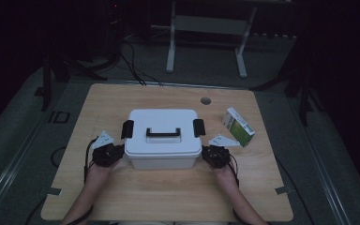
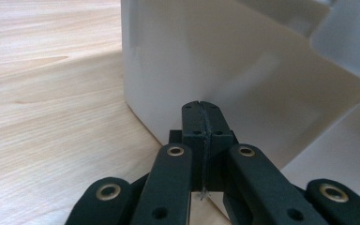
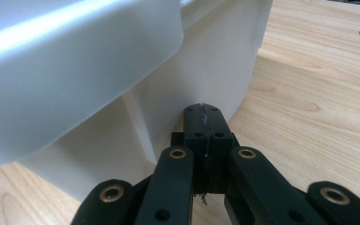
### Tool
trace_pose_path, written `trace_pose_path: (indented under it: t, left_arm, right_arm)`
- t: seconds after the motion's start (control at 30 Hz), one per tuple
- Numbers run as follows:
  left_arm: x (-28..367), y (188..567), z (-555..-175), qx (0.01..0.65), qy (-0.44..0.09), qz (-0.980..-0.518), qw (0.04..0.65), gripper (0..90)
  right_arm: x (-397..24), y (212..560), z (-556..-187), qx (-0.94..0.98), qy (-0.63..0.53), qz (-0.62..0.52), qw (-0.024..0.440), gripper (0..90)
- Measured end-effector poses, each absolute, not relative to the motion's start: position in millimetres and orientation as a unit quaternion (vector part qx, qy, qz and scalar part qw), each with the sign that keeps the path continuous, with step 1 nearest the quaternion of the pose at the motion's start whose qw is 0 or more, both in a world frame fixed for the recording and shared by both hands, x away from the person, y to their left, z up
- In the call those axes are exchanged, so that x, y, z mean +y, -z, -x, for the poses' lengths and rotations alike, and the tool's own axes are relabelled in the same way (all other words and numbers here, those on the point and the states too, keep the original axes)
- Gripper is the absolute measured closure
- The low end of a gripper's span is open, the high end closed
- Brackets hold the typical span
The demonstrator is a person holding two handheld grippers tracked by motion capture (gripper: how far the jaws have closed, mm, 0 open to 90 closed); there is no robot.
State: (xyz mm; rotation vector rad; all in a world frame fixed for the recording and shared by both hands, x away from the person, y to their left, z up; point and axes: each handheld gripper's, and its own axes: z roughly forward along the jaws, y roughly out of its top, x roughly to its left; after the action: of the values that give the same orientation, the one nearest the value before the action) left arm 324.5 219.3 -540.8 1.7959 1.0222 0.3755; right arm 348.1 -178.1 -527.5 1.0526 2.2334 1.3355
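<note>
I'm pressing closed, empty left gripper [image 1: 118, 149] & right gripper [image 1: 205, 151] at 9 & 3 o'clock on the white rectangular plastic lidded box [image 1: 162, 139]; keeping pressure even, low under the rim.

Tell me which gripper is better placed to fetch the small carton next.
Right. The right gripper sits at the white box's right end, the side where the carton lies, with bare table between. The left gripper is at the far end, with the box in its way. Both jaws are shut, so they must open first.

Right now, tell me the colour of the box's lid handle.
Black handle on the white box; high view shows it best.
</note>
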Motion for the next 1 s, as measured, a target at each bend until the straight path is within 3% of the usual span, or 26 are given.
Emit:
trace_pose_path:
  t: [1.0]
  left_arm:
    - [193,538,-288,0.374,-0.125,-0.771,0.5,89.8]
  right_arm:
    - [-216,529,-298,0.777,-0.477,-0.379,0.158,90.0]
